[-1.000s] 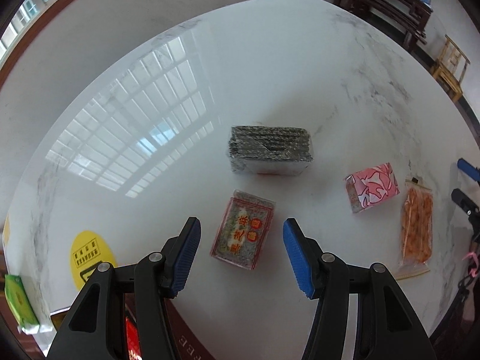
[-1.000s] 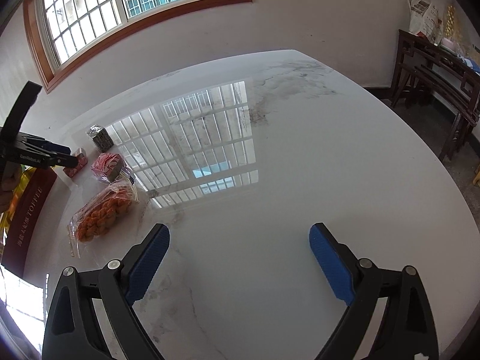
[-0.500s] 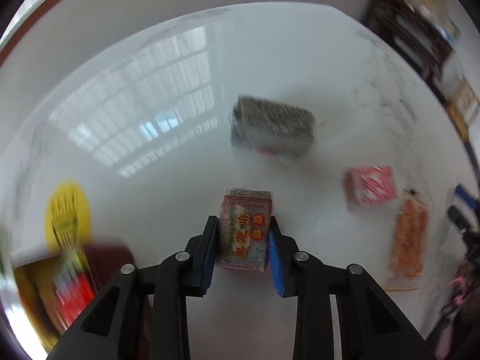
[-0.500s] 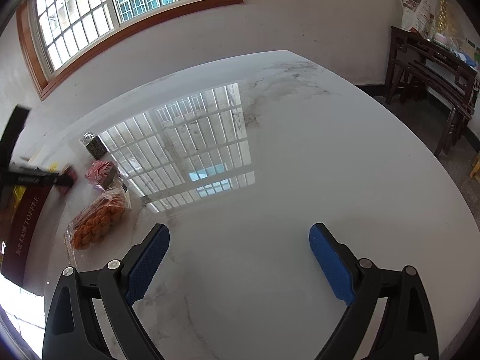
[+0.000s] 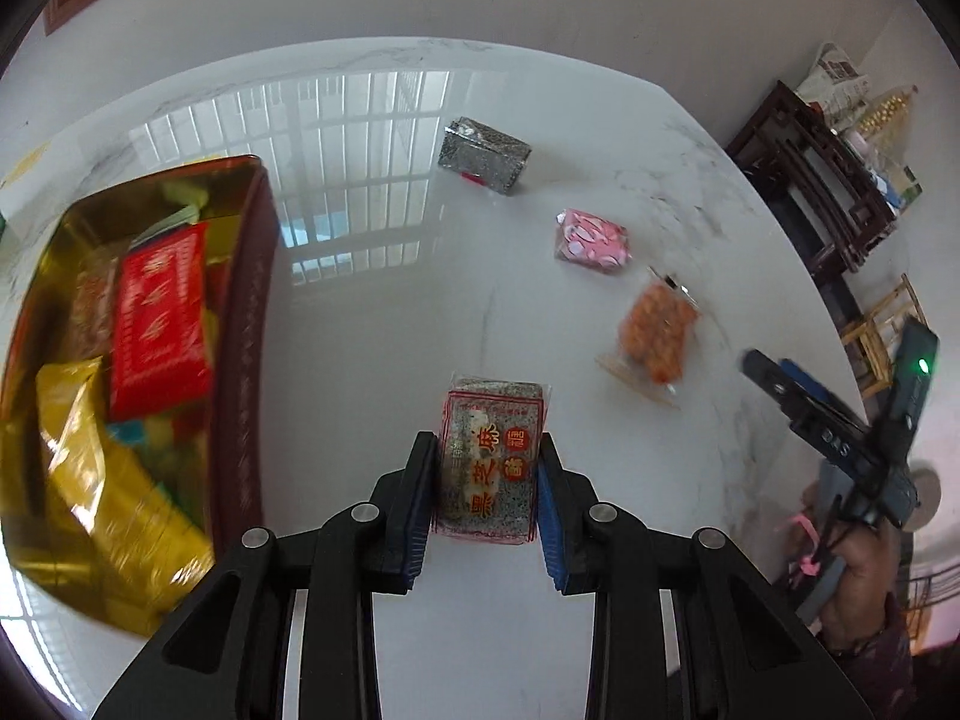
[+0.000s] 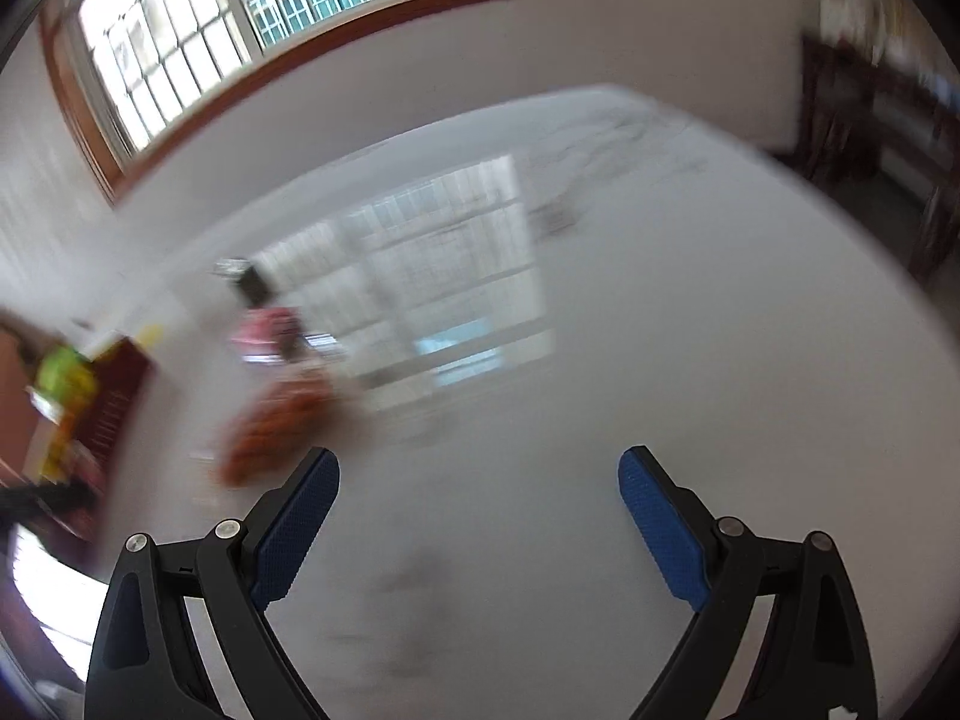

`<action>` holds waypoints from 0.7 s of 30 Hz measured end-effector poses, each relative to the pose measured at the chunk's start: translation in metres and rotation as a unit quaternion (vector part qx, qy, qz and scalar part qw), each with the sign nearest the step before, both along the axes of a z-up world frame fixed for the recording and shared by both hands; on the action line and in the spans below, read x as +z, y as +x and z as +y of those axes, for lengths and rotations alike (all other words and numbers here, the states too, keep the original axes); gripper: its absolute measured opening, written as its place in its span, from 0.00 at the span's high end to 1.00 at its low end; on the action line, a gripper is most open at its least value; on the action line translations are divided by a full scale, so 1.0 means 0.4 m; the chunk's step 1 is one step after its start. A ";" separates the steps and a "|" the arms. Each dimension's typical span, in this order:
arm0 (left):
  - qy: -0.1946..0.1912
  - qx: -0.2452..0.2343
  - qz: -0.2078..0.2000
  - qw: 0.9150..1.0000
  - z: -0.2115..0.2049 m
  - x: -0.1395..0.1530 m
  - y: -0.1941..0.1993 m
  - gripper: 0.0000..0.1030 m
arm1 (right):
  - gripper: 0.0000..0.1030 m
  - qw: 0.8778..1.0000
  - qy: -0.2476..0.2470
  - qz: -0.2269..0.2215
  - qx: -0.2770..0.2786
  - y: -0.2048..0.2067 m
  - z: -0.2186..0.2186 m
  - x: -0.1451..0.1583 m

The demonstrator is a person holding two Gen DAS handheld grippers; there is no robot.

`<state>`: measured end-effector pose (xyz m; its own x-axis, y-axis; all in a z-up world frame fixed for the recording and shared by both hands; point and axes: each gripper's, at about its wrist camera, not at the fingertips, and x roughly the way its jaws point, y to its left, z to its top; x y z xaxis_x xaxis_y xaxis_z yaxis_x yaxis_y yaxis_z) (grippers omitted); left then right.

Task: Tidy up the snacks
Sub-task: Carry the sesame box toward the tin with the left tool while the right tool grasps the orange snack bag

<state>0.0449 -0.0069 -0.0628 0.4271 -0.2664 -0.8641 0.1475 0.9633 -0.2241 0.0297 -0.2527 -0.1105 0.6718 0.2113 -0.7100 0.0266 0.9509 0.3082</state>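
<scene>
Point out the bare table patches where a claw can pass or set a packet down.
Bare marble lies between the gold box and the diagonal row of packets: grey packet, pink packet, orange bag. The table ahead of the right claw is bare too. The box itself is crowded.
</scene>
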 end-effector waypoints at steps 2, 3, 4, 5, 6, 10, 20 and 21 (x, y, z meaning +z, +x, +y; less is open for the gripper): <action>0.002 0.002 -0.010 1.000 0.011 0.017 -0.023 0.69 | 0.10 1.000 0.010 0.000 0.003 0.004 0.053 0.011; 0.000 0.001 -0.014 1.000 0.016 0.026 -0.034 0.69 | 0.10 1.000 0.017 0.004 0.002 0.011 0.080 0.015; -0.002 0.001 -0.016 1.000 0.024 0.028 -0.042 0.69 | 0.10 1.000 0.022 0.009 0.002 0.019 0.100 0.015; -0.005 0.004 -0.020 1.000 0.035 0.035 -0.053 0.69 | 0.10 1.000 0.025 0.015 0.002 0.030 0.122 0.014; -0.006 0.006 -0.022 1.000 0.043 0.040 -0.061 0.69 | 0.10 1.000 0.022 0.019 -0.002 0.043 0.143 0.014; -0.012 0.016 -0.026 0.999 0.079 0.048 -0.093 0.69 | 0.05 0.999 -0.010 0.034 -0.024 0.088 0.205 -0.004; -0.015 0.043 -0.021 0.999 0.171 0.042 -0.138 0.69 | 0.61 0.989 -0.146 0.013 0.030 0.096 0.238 -0.028; -0.015 0.046 -0.024 0.999 0.178 0.045 -0.142 0.69 | 0.62 0.987 -0.152 0.012 0.042 0.091 0.225 -0.027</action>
<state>-0.0119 0.0645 -0.0447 0.4913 -0.2500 -0.8343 0.0704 0.9662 -0.2481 0.0661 -0.1628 -0.1214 0.6431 0.0404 -0.7647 -0.0520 0.9986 0.0091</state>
